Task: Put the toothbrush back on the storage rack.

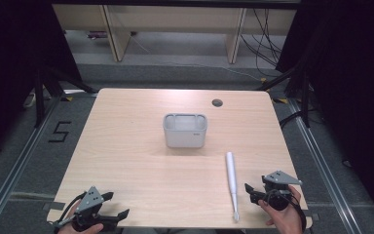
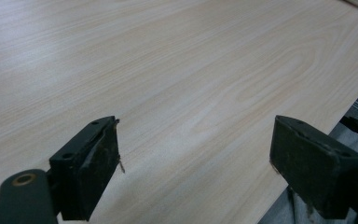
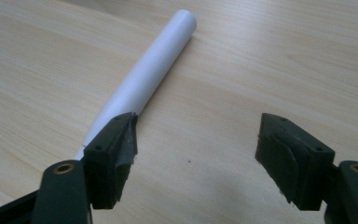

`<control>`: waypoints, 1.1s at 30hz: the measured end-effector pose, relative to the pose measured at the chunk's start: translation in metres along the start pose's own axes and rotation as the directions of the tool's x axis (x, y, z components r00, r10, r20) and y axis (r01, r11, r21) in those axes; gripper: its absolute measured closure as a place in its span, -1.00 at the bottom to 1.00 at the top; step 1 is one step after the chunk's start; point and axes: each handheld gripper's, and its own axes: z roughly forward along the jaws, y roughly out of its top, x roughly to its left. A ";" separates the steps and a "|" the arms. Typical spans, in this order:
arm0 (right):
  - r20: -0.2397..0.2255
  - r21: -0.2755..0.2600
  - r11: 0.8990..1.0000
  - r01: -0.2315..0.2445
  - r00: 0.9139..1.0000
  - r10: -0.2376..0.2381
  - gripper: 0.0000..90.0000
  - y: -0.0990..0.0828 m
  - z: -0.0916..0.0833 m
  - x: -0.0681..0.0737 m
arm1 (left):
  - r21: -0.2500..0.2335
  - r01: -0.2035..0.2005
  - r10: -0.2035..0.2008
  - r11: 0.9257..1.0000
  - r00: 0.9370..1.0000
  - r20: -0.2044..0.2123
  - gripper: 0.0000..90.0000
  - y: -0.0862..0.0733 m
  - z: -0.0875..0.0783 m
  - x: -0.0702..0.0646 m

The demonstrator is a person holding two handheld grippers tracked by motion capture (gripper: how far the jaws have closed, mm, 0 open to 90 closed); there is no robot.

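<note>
Your desk (image 1: 141, 161) is a pale wood-grain top, with a small round dark hole (image 1: 217, 102) near its far edge. On it, about midway across and a little toward the far side, stands a grey rectangular bin (image 1: 185, 130), upright with its open top showing.

Nearer to you and right of the middle lies a white stick-shaped tool (image 1: 232, 183), flat on the wood, its thick rounded end toward the bin and its thin tip toward your edge of the desk. It sits well apart from the bin.

Your right tongs (image 1: 255, 192) rest at the near right corner, just beside the tool's thin end. In the right gripper view the jaws stand spread with bare wood between them, and the tool (image 3: 149, 74) runs away past the left-hand jaw, outside the gap; nothing is gripped.

Your left tongs (image 1: 113, 207) sit at the near left corner, well apart from the tool. Their jaws are also spread wide over bare wood by the desk's edge (image 2: 307, 126), gripping nothing.
</note>
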 end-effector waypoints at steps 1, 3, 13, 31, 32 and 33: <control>0.000 0.000 1.000 0.000 1.000 0.000 -0.30 0.000 0.000 0.000 | 0.000 0.000 0.000 1.000 1.000 0.000 -0.67 0.000 0.000 0.000; -0.007 0.000 1.000 -0.009 1.000 0.009 -0.20 0.000 -0.001 0.003 | 0.016 -0.019 0.019 1.000 1.000 -0.009 -0.67 0.000 -0.001 0.002; -0.049 -0.041 0.998 0.056 0.997 -0.058 0.33 0.006 -0.005 0.009 | -0.001 -0.003 0.003 1.000 1.000 0.001 -0.67 0.000 0.001 0.000; -0.186 -0.030 0.988 0.150 0.971 -0.153 0.96 0.013 0.004 0.037 | -0.004 0.005 -0.005 1.000 1.000 -0.003 -0.67 -0.001 0.002 0.000; -0.192 -0.028 0.987 0.157 0.968 -0.159 0.97 0.013 0.006 0.039 | -0.005 0.004 -0.004 1.000 1.000 -0.003 -0.67 -0.001 0.002 0.000; -0.192 -0.028 0.987 0.157 0.968 -0.159 0.97 0.013 0.006 0.039 | -0.005 0.004 -0.004 1.000 1.000 -0.003 -0.67 -0.001 0.002 0.000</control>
